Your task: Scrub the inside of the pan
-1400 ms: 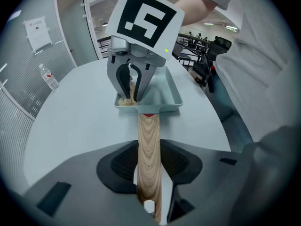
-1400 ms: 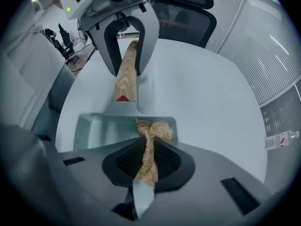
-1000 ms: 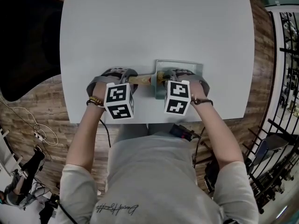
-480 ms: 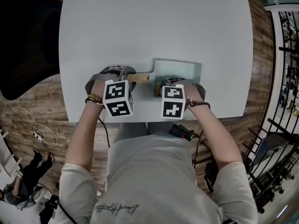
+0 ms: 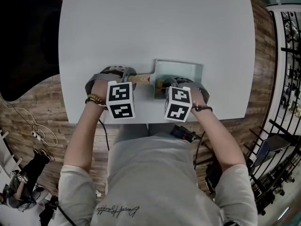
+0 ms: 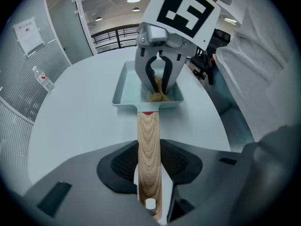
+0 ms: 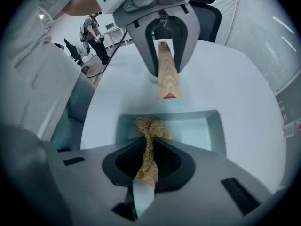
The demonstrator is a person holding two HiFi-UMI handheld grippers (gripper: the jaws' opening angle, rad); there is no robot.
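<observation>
A pale teal rectangular pan point(image 5: 187, 67) sits near the front edge of the white table point(image 5: 155, 22). Its wooden handle point(image 5: 140, 79) points left. My left gripper point(image 5: 123, 75) is shut on that handle point(image 6: 148, 145), which runs between the jaws. My right gripper point(image 5: 175, 84) points down into the pan's near left part. It is shut on a tan fibrous scrubber point(image 7: 149, 133), whose bunched end rests on the pan floor point(image 7: 207, 126) by the handle-side wall. The scrubber point(image 6: 157, 95) also shows under the right gripper point(image 6: 159, 86) in the left gripper view.
A black chair point(image 5: 23, 41) stands beyond the table's left edge. The table's front edge runs just under my wrists. Cables lie on the wooden floor point(image 5: 33, 126) at the left. A dark metal railing point(image 5: 287, 55) stands at the right.
My right gripper has slid with the scrubber toward the pan's near side, and more of the pan's far floor shows. The left gripper has stayed on the handle.
</observation>
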